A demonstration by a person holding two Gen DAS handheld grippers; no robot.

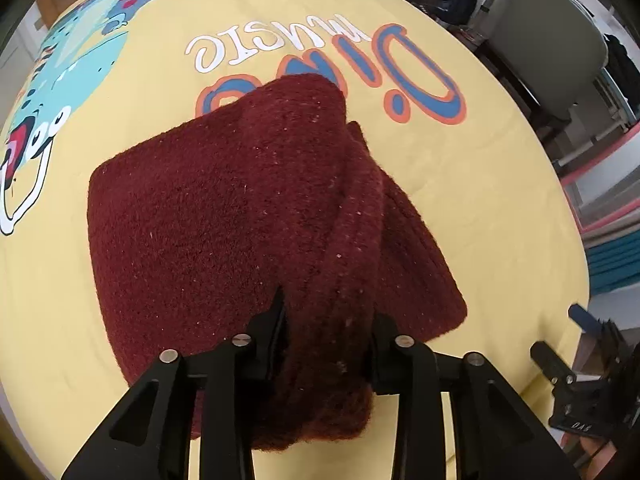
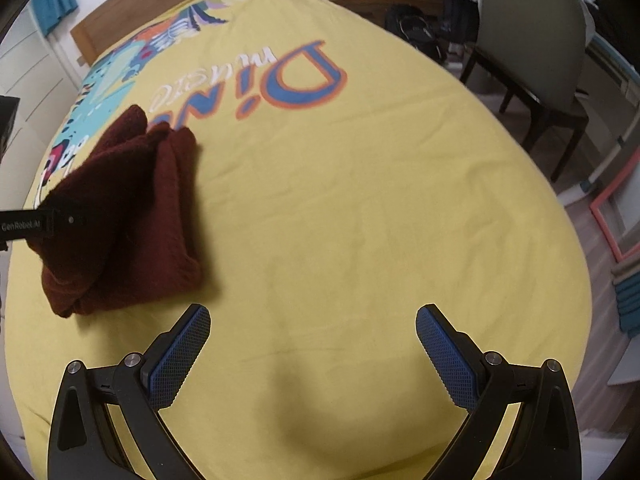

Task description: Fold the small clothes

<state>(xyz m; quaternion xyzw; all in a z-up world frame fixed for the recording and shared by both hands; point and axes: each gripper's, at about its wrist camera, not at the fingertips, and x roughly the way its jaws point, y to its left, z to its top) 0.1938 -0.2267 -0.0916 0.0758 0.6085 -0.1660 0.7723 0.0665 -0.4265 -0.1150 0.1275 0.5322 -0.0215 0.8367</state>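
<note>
A dark red knitted garment (image 1: 224,216) lies folded on the yellow bed cover (image 1: 460,184). One thick fold of it rises between the fingers of my left gripper (image 1: 328,320), which is shut on that bunched edge. In the right wrist view the same garment (image 2: 132,216) sits at the left, with the left gripper's black body (image 2: 40,222) reaching in over it from the frame's edge. My right gripper (image 2: 312,320) hovers over bare cover to the right of the garment, its blue pads (image 2: 184,352) wide apart with nothing between them.
The yellow cover (image 2: 360,200) carries a large printed word (image 2: 280,80) and a cartoon dinosaur (image 1: 72,64). A grey chair (image 2: 532,40) stands off the bed's far right side. Stacked blue and grey items (image 2: 628,292) lie on the floor at right.
</note>
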